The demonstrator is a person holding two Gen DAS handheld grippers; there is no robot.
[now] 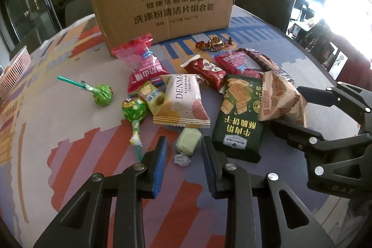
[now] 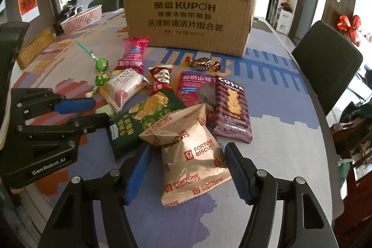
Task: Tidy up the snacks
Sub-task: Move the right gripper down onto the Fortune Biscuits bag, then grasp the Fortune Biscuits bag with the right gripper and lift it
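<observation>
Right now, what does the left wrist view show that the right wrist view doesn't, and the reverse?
Only the left wrist view: the pale green candy seen whole, lying between the left gripper fingers, untouched.

Only the right wrist view: the Fortune Biscuits bag face-on between the open fingers of the right gripper, the bear print on the purple Cojia pack, and the door with the red paper-cut.

Both: the KUPOH cardboard box, pink basket, two green lollipops, Denma pack, green cracker bag, patterned tablecloth.
</observation>
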